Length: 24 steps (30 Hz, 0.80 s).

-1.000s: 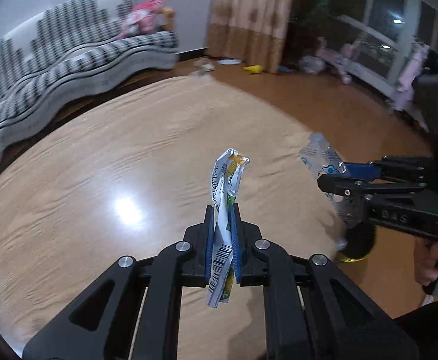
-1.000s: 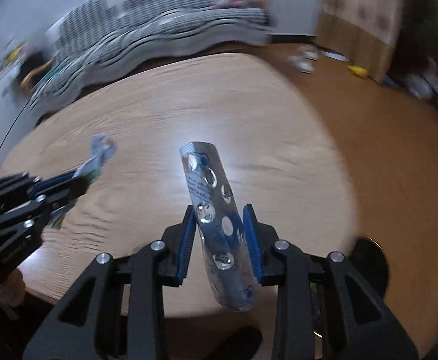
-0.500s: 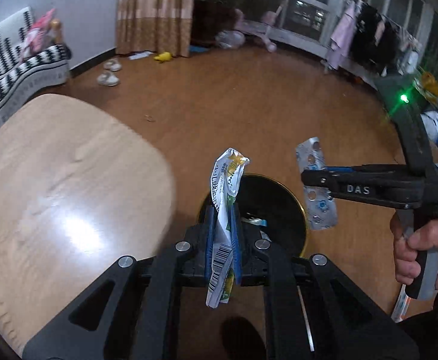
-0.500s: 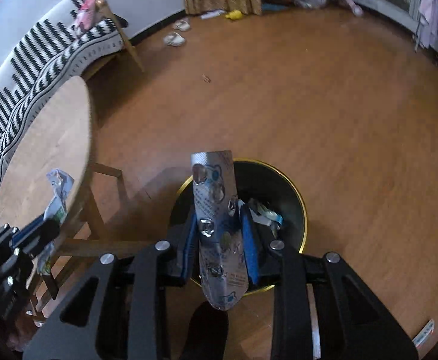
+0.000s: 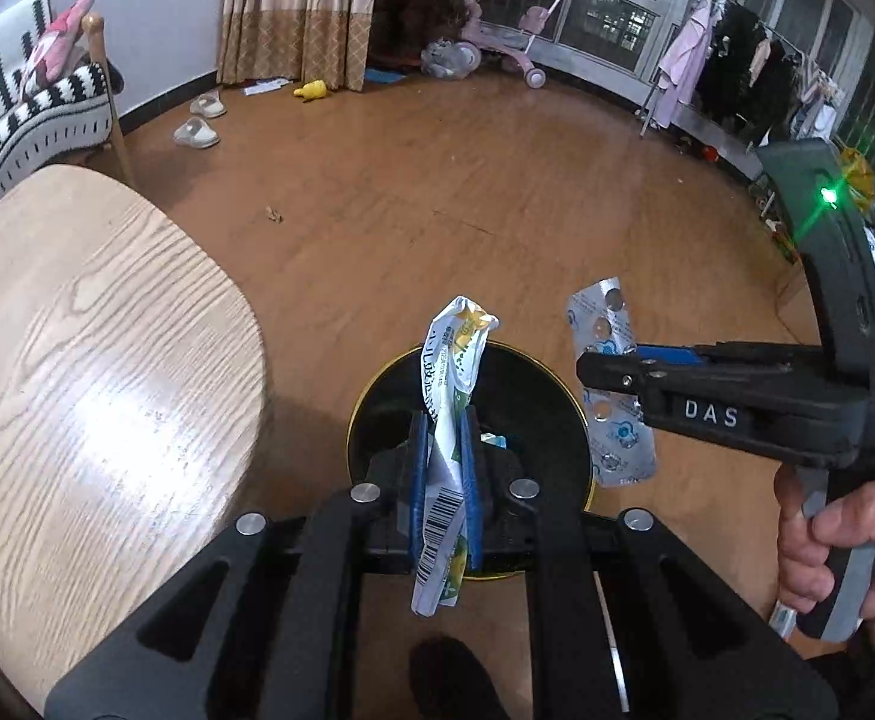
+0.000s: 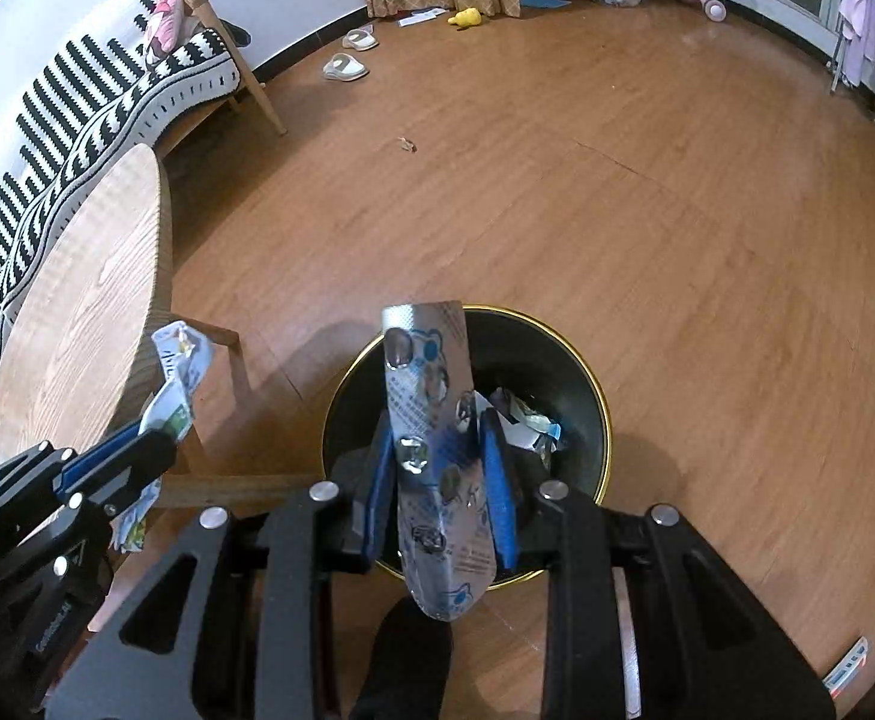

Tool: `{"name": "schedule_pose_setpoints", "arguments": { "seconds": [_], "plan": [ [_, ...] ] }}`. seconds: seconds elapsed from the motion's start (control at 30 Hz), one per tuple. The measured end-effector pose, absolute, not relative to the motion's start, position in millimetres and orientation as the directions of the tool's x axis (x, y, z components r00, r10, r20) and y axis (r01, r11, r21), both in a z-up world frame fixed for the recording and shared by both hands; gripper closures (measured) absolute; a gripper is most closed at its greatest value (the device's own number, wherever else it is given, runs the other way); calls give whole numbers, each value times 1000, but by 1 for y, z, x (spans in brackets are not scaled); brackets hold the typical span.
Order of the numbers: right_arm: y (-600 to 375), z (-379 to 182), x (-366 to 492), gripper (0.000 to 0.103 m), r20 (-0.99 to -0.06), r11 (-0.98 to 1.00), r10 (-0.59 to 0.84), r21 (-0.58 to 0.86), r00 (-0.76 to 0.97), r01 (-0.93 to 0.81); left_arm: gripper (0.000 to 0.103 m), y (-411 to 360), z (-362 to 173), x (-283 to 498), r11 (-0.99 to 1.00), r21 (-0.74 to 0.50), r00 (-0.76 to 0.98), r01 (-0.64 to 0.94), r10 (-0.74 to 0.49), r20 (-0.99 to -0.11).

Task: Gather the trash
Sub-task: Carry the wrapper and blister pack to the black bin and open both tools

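Observation:
My left gripper (image 5: 445,468) is shut on a crumpled white and green wrapper (image 5: 451,396) with a barcode, held above the black gold-rimmed trash bin (image 5: 377,396) on the floor. My right gripper (image 6: 440,468) is shut on a silver pill blister pack (image 6: 431,420), also above the bin (image 6: 587,420), which holds some trash. The right gripper (image 5: 611,375) with the blister pack (image 5: 608,348) shows in the left wrist view over the bin's right rim. The left gripper (image 6: 155,450) with the wrapper (image 6: 176,378) shows at the left of the right wrist view.
A round wooden table (image 5: 77,372) stands left of the bin. A striped sofa (image 6: 77,114) is behind it. Slippers (image 5: 197,132), a yellow toy (image 5: 311,90), a pink ride-on toy (image 5: 515,42) and a clothes rack (image 5: 725,72) lie farther off on the wooden floor.
Both grippers have swung from over the table to above the bin, still holding their trash. Since half a second ago they have shifted only slightly closer over the bin.

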State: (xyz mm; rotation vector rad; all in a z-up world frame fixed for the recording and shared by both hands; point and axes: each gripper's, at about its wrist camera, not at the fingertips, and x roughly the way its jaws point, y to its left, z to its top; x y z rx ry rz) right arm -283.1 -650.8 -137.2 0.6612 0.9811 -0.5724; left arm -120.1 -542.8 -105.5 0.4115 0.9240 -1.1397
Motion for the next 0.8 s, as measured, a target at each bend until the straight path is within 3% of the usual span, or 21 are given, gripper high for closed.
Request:
{"name": "schedule_pose_setpoints", "arguments": {
  "seconds": [0.1, 0.17, 0.2, 0.23, 0.6, 0.63, 0.67, 0.7, 0.73, 0.8],
  "plan": [
    [-652, -137, -283, 67, -884, 670, -149, 239, 442, 703, 93, -547, -107, -118, 401, -164, 117, 901, -590, -799],
    [-652, -136, -283, 54, -885, 665, -154, 236, 439, 708, 93, -549, -108, -117, 401, -165, 115, 901, -589, -800],
    [-652, -135, -284, 41, -882, 663, -160, 236, 442, 711, 93, -550, -108, -118, 401, -164, 115, 901, -587, -801],
    [-653, -133, -286, 36, -879, 661, -171, 233, 445, 714, 93, -550, -109, -118, 401, -166, 114, 901, -587, -802],
    [-669, -123, -311, 31, -855, 576, -226, 268, 466, 772, 91, -564, -116, -128, 369, -232, 52, 900, -619, -784],
    [-669, -122, -313, 31, -855, 573, -230, 267, 464, 775, 87, -565, -118, -129, 364, -241, 41, 900, -620, -784],
    [-669, -122, -313, 31, -855, 571, -235, 264, 463, 778, 70, -567, -118, -130, 358, -247, 32, 901, -621, -784],
    [-669, -120, -314, 31, -852, 566, -244, 262, 463, 782, 40, -568, -119, -131, 355, -247, 31, 902, -621, -783],
    [-669, -119, -316, 30, -849, 562, -251, 264, 465, 784, 28, -568, -118, -132, 360, -242, 40, 901, -625, -780],
    [-669, -114, -319, 27, -837, 552, -262, 279, 481, 786, 22, -567, -114, -134, 361, -240, 51, 901, -639, -767]
  ]
}}
